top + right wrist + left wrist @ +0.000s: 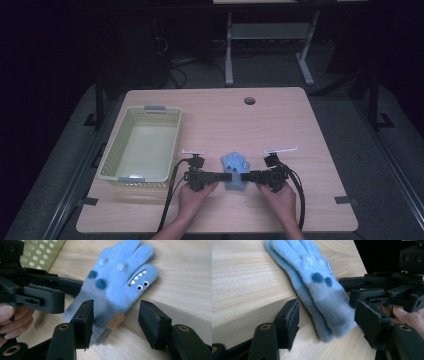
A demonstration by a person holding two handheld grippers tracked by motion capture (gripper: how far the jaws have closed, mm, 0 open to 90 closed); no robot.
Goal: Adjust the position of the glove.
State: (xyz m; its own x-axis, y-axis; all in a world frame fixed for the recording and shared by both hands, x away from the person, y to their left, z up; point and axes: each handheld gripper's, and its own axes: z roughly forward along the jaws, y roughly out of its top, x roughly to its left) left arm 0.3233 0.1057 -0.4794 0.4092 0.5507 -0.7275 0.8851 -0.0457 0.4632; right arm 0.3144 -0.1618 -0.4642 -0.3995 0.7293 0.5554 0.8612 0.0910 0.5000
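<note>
A light blue fleece glove [235, 165] lies on the wooden table [280, 120] near its front edge, fingers pointing away from the person. It has dark blue dots and a small monster face with teeth on the thumb [140, 281]. In the left gripper view the glove [317, 282] looks like two layers stacked. My left gripper [328, 325] is open, its jaws either side of the cuff end. My right gripper [120, 322] is also open, straddling the cuff from the opposite side. In the high view the left gripper [228, 176] and right gripper [245, 176] face each other at the cuff.
A pale green perforated basket [112, 155] stands empty at the left of the table, its wall [42, 251] close behind the left gripper. A round cable hole [249, 100] sits near the far edge. Cables trail from both grippers toward the person.
</note>
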